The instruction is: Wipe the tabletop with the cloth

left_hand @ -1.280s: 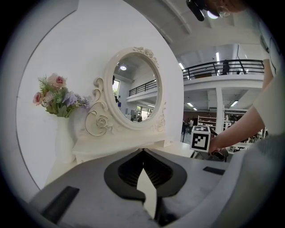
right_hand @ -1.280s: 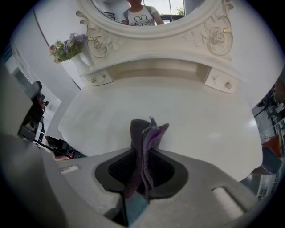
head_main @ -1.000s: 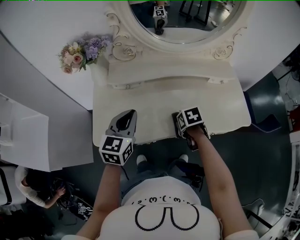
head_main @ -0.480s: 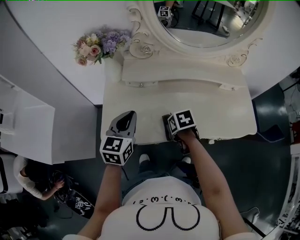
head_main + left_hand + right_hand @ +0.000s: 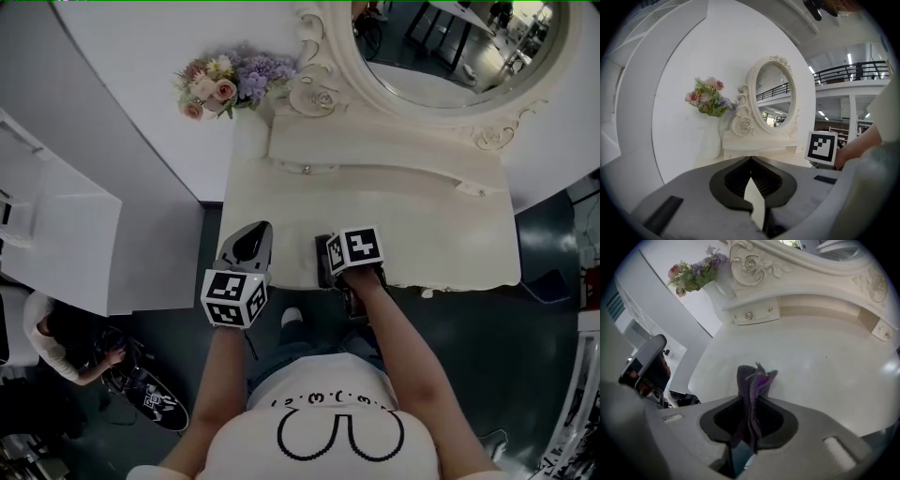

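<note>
A cream tabletop stood below an oval mirror, which was cut off at the top. The right gripper had slid left along the near edge, closer to the left gripper. The right gripper's jaws pinched a purple cloth over the tabletop. The left jaws were closed together on nothing. From the head view, the cloth was hidden beneath the right gripper.
</note>
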`<control>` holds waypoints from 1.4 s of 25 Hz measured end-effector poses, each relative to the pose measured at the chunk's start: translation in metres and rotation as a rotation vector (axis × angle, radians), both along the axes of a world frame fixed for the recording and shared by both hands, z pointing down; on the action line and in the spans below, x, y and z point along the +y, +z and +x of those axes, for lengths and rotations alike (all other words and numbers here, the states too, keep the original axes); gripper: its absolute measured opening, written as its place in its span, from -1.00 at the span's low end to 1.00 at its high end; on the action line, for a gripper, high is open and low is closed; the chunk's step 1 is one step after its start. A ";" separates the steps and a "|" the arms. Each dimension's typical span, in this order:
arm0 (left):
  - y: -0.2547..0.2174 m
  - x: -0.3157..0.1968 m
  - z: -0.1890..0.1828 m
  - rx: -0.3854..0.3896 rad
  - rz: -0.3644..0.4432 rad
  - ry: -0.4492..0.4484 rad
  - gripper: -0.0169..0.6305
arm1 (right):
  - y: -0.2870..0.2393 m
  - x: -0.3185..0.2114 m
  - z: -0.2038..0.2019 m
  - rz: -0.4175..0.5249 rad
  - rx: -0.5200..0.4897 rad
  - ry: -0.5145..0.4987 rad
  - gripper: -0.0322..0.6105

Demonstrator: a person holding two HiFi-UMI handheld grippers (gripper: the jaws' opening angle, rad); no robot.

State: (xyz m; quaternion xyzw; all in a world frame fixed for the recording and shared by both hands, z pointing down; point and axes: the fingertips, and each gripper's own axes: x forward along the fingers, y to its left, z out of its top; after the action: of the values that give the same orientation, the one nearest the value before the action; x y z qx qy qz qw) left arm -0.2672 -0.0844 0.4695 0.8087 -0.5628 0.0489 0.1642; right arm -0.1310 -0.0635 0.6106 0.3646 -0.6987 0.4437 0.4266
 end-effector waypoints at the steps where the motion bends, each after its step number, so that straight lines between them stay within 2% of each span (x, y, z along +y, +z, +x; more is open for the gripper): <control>1: 0.001 0.001 -0.005 0.001 -0.002 -0.012 -0.95 | 0.000 0.001 -0.007 -0.004 -0.012 0.003 -0.64; 6: 0.007 0.006 -0.031 -0.002 -0.013 -0.069 -0.95 | 0.001 0.004 -0.040 -0.014 -0.060 0.008 -0.64; 13: 0.014 0.018 -0.074 -0.006 -0.031 -0.167 -0.95 | 0.001 0.010 -0.097 0.006 -0.068 -0.065 -0.64; 21: 0.019 0.035 -0.120 -0.017 -0.046 -0.277 -0.95 | 0.003 0.017 -0.152 -0.037 -0.143 -0.075 -0.64; 27: 0.023 0.047 -0.143 -0.020 -0.061 -0.329 -0.95 | 0.003 0.025 -0.196 -0.050 -0.179 -0.127 -0.64; 32: 0.029 0.058 -0.159 -0.024 -0.080 -0.367 -0.95 | 0.004 0.039 -0.235 -0.070 -0.233 -0.184 -0.64; 35: 0.031 0.064 -0.167 -0.024 -0.089 -0.389 -0.95 | 0.003 0.048 -0.256 -0.102 -0.313 -0.223 -0.64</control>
State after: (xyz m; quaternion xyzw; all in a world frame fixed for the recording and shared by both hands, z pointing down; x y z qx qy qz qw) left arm -0.4347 -0.0200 0.5006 0.6760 -0.7076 0.0506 0.1994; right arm -0.3867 -0.0153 0.6138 0.1894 -0.7691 0.4800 0.3772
